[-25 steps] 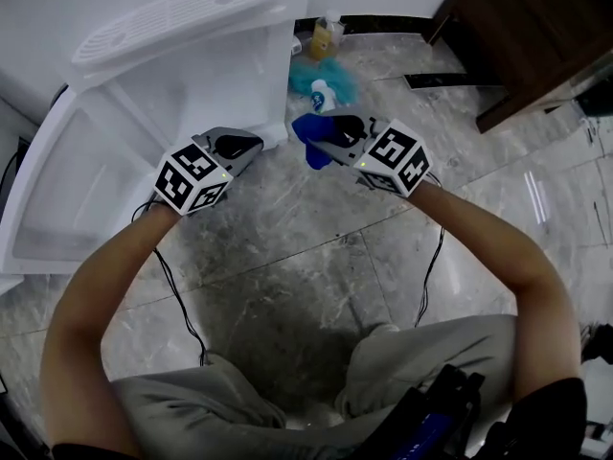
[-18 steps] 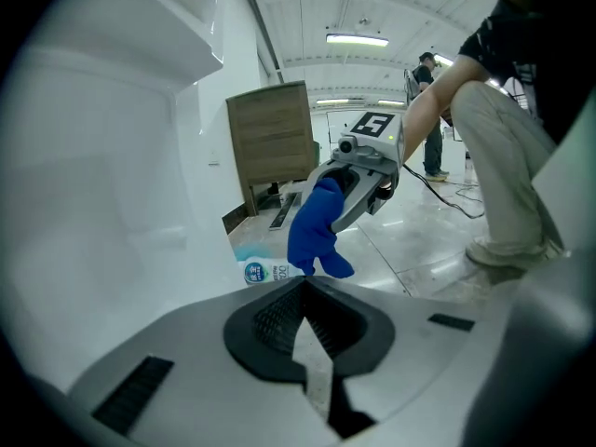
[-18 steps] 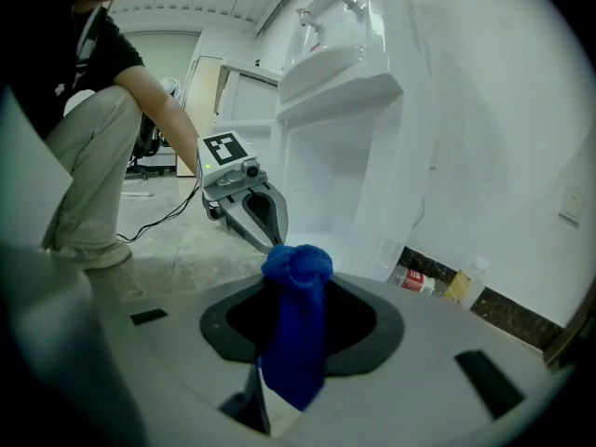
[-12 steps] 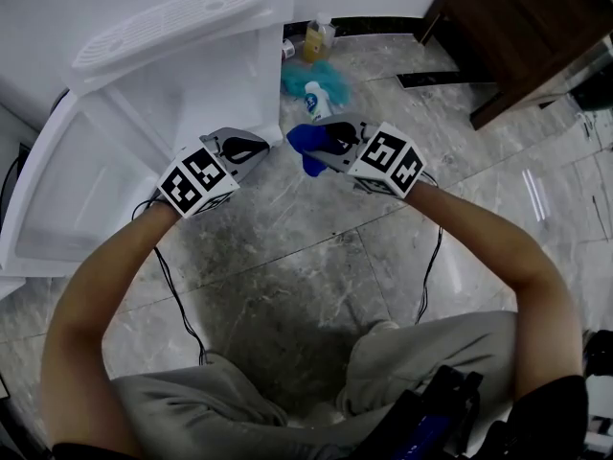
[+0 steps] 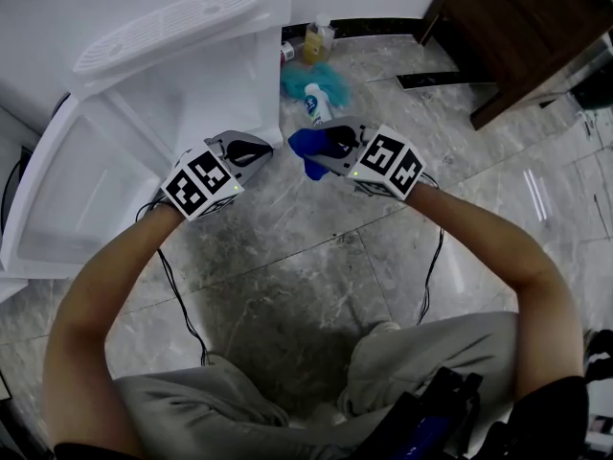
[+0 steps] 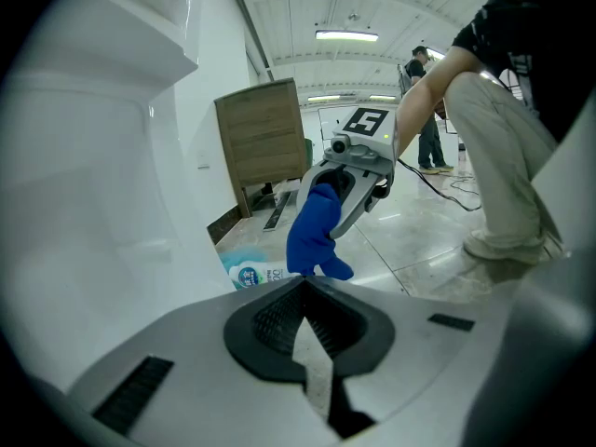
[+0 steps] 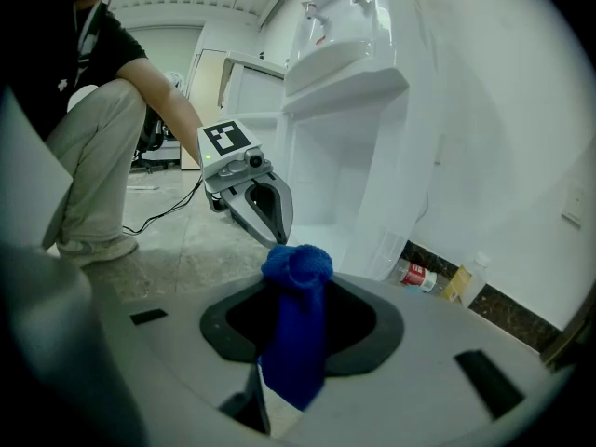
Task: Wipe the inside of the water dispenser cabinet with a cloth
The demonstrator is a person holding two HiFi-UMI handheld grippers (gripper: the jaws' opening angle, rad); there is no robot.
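Observation:
The white water dispenser (image 5: pixel 206 84) stands at the upper left with its cabinet door (image 5: pixel 53 199) swung open toward me. In front of the opening my left gripper (image 5: pixel 259 149) is shut with nothing in it. Its tip comes close to my right gripper (image 5: pixel 308 148), which is shut on a bunched blue cloth (image 5: pixel 306 151). In the right gripper view the cloth (image 7: pixel 296 324) hangs from between the jaws, with the left gripper (image 7: pixel 267 214) and the cabinet's bare white inside (image 7: pixel 326 184) beyond it. The left gripper view shows the closed tips (image 6: pixel 305 289) below the cloth (image 6: pixel 314 233).
A white cleaner bottle (image 5: pixel 316 99) lies on a teal cloth (image 5: pixel 330 77) on the marble floor by the dispenser's right side. A yellow bottle (image 5: pixel 314 38) stands by the wall. A dark wooden cabinet (image 5: pixel 527 27) sits at upper right. Cables (image 5: pixel 177 295) trail across the floor.
My left gripper has rolled slightly and edged toward the right gripper. The right gripper has stayed put with the cloth in it.

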